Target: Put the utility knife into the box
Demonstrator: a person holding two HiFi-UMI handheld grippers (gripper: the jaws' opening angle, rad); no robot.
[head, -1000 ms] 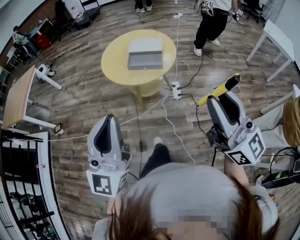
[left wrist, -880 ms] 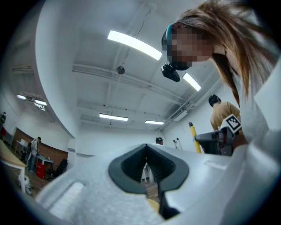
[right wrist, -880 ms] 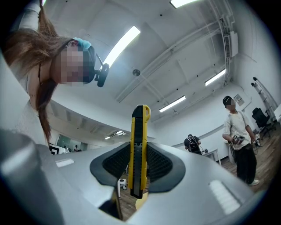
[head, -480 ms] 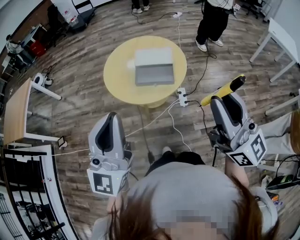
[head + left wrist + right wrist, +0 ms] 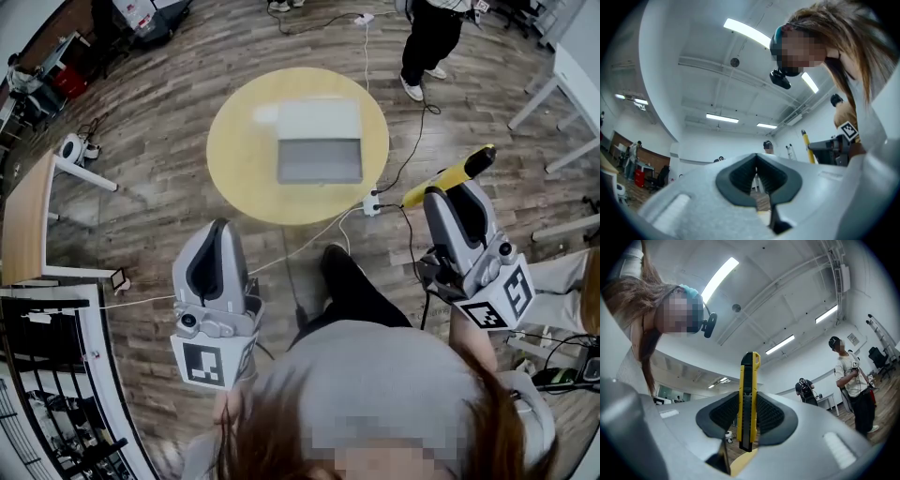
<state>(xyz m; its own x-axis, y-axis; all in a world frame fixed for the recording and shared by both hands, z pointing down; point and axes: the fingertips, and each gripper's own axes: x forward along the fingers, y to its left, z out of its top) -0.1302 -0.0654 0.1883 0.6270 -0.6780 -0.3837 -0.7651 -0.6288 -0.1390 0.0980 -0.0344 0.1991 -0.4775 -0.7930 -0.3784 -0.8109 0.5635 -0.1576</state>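
Two-jaw R gripper (image 5: 446, 191) clamped on utility knife (image 5: 455, 173) (yellow), lengthwise along jaws, end fwd, L gripper (image 5: 217, 230) seemingly closed, empty.

Round yellow table (image 5: 234, 159) on wood floor (image 5: 141, 216); power strip (image 5: 373, 203) beside it; person (image 5: 433, 37) standing beyond.

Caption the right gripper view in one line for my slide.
The right tongs clamp a yellow utility knife upright beneath ceiling lights.

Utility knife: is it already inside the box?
No, the utility knife is clamped in the right gripper, well short of the box.
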